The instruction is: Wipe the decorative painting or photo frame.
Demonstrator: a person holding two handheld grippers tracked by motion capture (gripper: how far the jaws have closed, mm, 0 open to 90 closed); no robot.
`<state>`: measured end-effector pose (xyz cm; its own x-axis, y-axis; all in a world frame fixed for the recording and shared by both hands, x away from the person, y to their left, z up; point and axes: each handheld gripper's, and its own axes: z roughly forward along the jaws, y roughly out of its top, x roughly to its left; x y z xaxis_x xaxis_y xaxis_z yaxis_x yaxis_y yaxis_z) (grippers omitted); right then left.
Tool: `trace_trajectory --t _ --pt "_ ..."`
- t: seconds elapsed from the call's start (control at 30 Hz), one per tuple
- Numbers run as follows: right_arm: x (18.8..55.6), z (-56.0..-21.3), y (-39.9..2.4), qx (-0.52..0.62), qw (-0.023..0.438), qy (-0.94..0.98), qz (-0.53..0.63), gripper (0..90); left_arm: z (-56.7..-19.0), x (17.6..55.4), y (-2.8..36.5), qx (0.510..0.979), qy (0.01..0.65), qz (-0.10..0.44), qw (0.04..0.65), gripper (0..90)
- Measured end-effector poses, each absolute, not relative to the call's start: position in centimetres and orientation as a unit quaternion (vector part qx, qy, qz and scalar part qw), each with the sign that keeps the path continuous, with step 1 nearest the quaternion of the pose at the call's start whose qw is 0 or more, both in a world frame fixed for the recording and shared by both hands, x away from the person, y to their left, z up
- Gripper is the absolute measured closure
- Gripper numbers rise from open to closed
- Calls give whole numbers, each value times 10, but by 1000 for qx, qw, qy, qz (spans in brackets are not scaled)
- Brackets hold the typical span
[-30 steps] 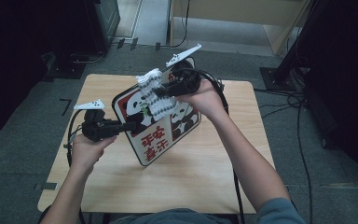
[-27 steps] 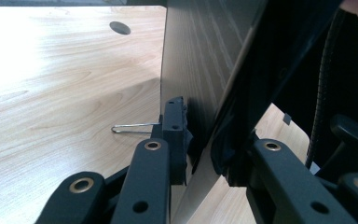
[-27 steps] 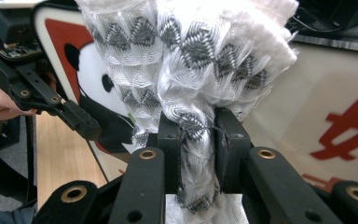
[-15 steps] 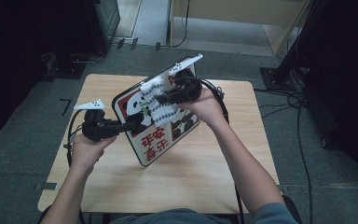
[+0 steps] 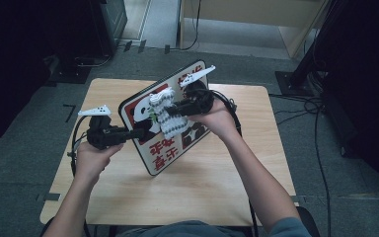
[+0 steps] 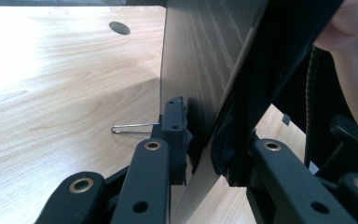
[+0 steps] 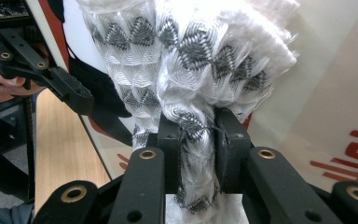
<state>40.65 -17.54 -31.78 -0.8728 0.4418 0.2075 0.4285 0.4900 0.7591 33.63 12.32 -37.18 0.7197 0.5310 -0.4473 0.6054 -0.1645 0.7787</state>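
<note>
The left gripper (image 6: 205, 154) clamped the thin edge of a board (image 6: 200, 70) standing upright over the wooden table (image 6: 51, 93). A hand (image 6: 354, 28) showed at the upper right.

A light wooden table (image 5: 128, 197) stands on grey floor (image 5: 24, 163).

- The left gripper (image 5: 137, 132) has a black body topped by a white three-cornered plate.
- The right gripper (image 5: 173, 106) is black too, with the same kind of white plate on top.
- Black cables trail from both grippers.
- In the gripper views, the jaws are matte black bars with brass-ringed pivot holes.
- The person's forearms are bare; grey-blue cloth shows at the right shoulder and lap.
</note>
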Motion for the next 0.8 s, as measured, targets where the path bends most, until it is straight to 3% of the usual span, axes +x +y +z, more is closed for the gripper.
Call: trace_trajectory --t 0.8 --pt "405 -348 -185 247 -15 860 447 756 -374 335 123 754 377 -31 538 758"
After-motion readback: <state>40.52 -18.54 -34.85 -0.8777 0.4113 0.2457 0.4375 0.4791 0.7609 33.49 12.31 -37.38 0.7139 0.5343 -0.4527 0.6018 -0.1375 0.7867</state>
